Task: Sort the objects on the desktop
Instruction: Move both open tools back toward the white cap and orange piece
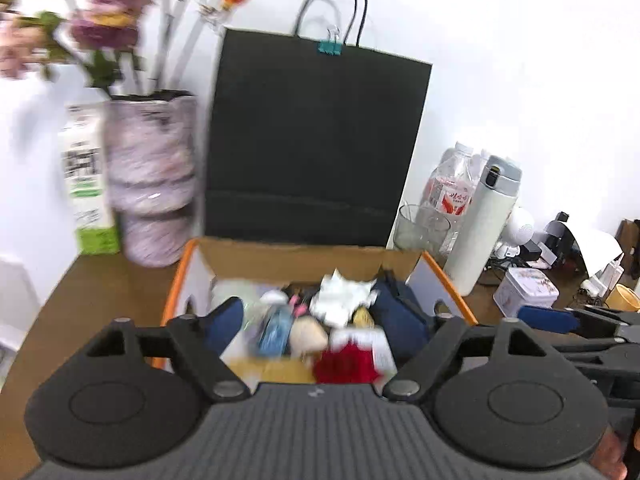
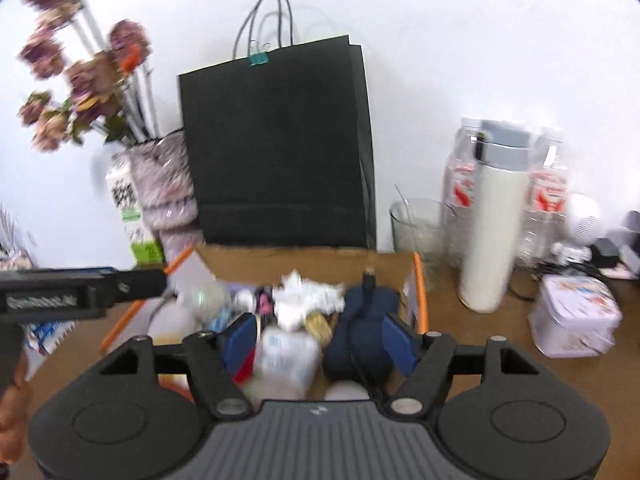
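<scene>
Already both grippers hang over the open cardboard box with orange-edged flaps (image 1: 416,264), which sits on the brown wooden desk (image 1: 100,292) in front of a tall black paper carrier bag (image 1: 316,140).

Going left to right: a white-and-green carton (image 1: 86,184) and a mottled pink vase of purple artificial flowers (image 1: 152,176) stand at the far left. Next comes the box, holding a jumble: a blue-labelled clear bottle (image 1: 276,328), a crumpled white tissue (image 1: 340,296), a red fuzzy item (image 1: 346,364) and a navy blue fabric pouch (image 1: 400,316). Right of the box stand a clear drinking glass (image 1: 420,228), plastic water bottles with red labels (image 1: 452,184), a white insulated flask with a grey lid (image 1: 486,224) and a small printed tin (image 1: 526,290).

The left gripper (image 1: 336,312) is spread wide and empty above the box's middle. The right gripper (image 2: 320,332) is also spread wide, gripping nothing; the pouch and a pale translucent bottle (image 2: 286,356) lie between its fingers (contact is not clear through the blur).

The risk, as I judge it, is crowding: the things overlap, so closing in could pinch two at once or drag the tissue along. Both tools work the same box, so they could knock together. A wide rightward swing could tip the glass or flask.
</scene>
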The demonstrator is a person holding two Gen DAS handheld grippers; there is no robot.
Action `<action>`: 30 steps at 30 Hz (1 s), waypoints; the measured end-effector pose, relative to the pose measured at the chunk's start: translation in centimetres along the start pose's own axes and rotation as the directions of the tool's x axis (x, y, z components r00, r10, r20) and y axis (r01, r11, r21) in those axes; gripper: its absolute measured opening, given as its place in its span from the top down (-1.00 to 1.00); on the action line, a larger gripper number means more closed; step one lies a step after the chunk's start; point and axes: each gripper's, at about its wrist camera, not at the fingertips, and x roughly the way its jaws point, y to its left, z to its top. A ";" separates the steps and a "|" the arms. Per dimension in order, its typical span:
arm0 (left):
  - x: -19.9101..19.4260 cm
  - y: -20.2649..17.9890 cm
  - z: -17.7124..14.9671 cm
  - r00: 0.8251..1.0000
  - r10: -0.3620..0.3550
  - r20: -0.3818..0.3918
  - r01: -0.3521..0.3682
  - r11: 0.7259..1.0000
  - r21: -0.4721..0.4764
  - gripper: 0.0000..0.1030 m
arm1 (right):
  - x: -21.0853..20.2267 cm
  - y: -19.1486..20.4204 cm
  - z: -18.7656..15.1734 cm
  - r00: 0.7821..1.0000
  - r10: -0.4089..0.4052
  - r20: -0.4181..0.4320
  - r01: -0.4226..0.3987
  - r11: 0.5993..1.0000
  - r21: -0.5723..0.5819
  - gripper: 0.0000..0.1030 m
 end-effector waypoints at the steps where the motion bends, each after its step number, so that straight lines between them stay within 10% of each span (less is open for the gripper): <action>1: -1.8 -0.3 -1.3 1.000 0.015 0.012 -0.015 1.000 -0.007 -0.78 | -1.3 0.1 -0.9 1.000 -0.009 0.001 0.009 1.000 -0.006 -0.37; 15: -16.7 -2.1 -20.9 0.991 0.130 0.046 -0.127 0.990 -0.055 -1.00 | -17.3 5.1 -20.2 0.997 -0.081 0.013 0.082 0.983 -0.167 -0.60; 30: -18.9 -3.9 -25.4 0.996 0.087 -0.016 -0.087 0.996 -0.004 -1.00 | -21.1 6.3 -25.0 0.998 -0.048 0.051 0.051 0.996 -0.070 -0.65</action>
